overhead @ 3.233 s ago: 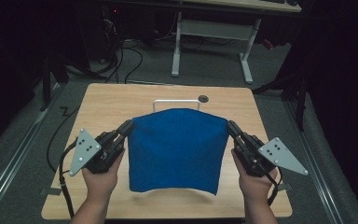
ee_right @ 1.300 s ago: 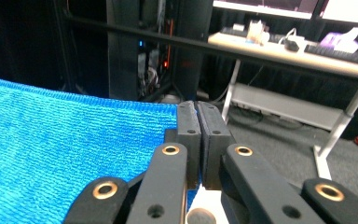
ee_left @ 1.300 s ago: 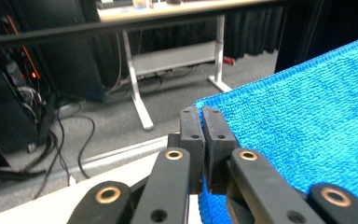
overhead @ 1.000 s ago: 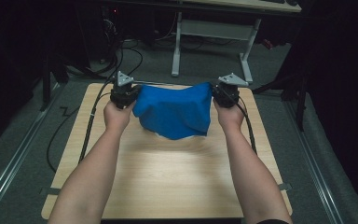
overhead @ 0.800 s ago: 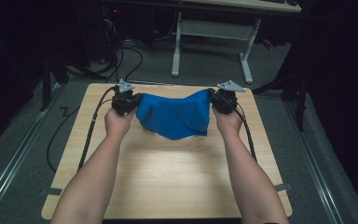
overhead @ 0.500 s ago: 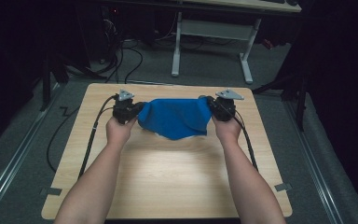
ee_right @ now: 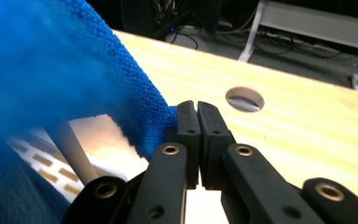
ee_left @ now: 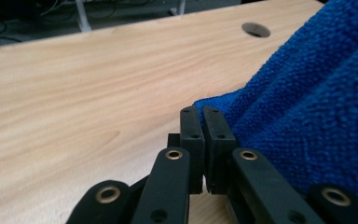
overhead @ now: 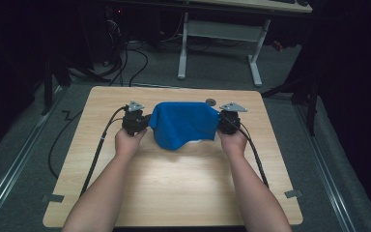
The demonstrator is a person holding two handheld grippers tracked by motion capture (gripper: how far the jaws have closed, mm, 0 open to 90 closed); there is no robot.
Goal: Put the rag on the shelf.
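Observation:
A blue terry towel [overhead: 183, 124] hangs stretched between my two grippers over the far half of the wooden table [overhead: 174, 188]. My left gripper [overhead: 148, 122] is shut on the towel's left corner, and my right gripper [overhead: 219, 121] is shut on its right corner. In the left gripper view the jaws [ee_left: 200, 113] meet just above the tabletop, pinching the towel [ee_left: 307, 93] at its edge. In the right gripper view the jaws [ee_right: 192, 106] clamp the towel [ee_right: 51, 70], which drapes over a white slotted object [ee_right: 51, 163]. A bit of that white object [overhead: 199, 142] peeks out below the towel's lower edge.
A round cable hole [overhead: 211, 102] lies in the table just behind the towel, near the right gripper. Cables trail from both grippers along the person's forearms. A white desk frame [overhead: 222, 34] and floor cables stand beyond the table's far edge.
Both hands have sunk toward the table, lowering the towel with them. Its bottom now drapes lower over the white object. Both grips on the corners are unchanged.

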